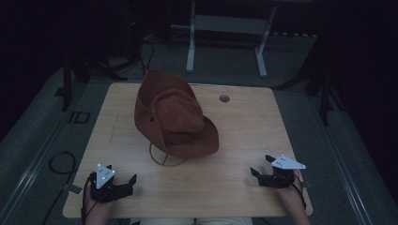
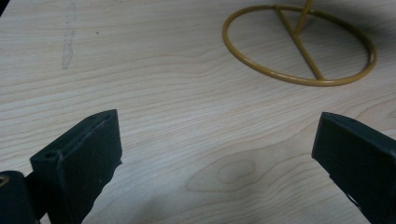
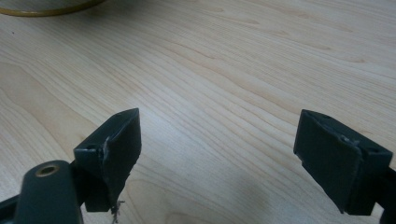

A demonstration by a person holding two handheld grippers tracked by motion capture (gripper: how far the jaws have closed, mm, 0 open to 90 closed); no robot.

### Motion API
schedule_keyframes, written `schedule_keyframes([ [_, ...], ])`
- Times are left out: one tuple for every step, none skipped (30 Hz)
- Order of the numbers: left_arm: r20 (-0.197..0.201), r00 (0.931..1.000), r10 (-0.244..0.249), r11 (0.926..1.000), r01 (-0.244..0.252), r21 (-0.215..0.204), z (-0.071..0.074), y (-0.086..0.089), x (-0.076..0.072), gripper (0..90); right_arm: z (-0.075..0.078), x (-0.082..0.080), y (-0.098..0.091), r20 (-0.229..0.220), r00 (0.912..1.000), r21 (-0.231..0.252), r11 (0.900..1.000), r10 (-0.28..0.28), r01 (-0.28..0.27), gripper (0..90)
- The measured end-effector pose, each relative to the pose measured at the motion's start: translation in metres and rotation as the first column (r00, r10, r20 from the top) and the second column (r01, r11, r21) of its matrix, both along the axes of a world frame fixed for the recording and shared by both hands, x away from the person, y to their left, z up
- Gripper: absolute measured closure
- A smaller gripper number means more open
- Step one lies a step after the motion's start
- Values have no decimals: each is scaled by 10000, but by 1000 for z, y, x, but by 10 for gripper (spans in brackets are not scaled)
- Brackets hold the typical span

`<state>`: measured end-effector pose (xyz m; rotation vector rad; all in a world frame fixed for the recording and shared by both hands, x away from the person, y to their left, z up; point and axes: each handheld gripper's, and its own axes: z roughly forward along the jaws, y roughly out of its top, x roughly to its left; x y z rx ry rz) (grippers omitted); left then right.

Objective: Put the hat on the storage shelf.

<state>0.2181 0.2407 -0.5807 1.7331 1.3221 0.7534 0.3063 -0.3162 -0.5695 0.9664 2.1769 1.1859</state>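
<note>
Brown hat (image 1: 171, 117) tilted on a gold wire stand (image 2: 299, 44)

Nearer than the hat on the surface (image 1: 234, 126), left tongs (image 1: 123, 181) and right tongs (image 1: 262, 166) gape, released, holding nothing.

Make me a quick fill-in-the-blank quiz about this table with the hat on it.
1. The brown hat sits on a ____-coloured wire stand.
2. The left tool has its jaws ____.
3. The right tool holds ____.
4. Both tools rest near the table's ____ edge.

Missing words: gold; open; nothing; near
</note>
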Motion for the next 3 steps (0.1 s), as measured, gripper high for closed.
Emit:
schedule_keyframes([
  [9, 10000, 24, 10000, -24, 35, 0, 0, 0, 24, 0, 0, 0, 9, 10000, -49, 10000, 12, -12, 149],
  [15, 10000, 12, 10000, -12, 17, 0, 0, 0, 24, -1, 0, 0, 2, 10000, -50, 10000, 21, -21, 149],
  [15, 10000, 12, 10000, -12, 17, 0, 0, 0, 24, -1, 1, 0, -15, 10000, -35, 10000, 30, -30, 148],
])
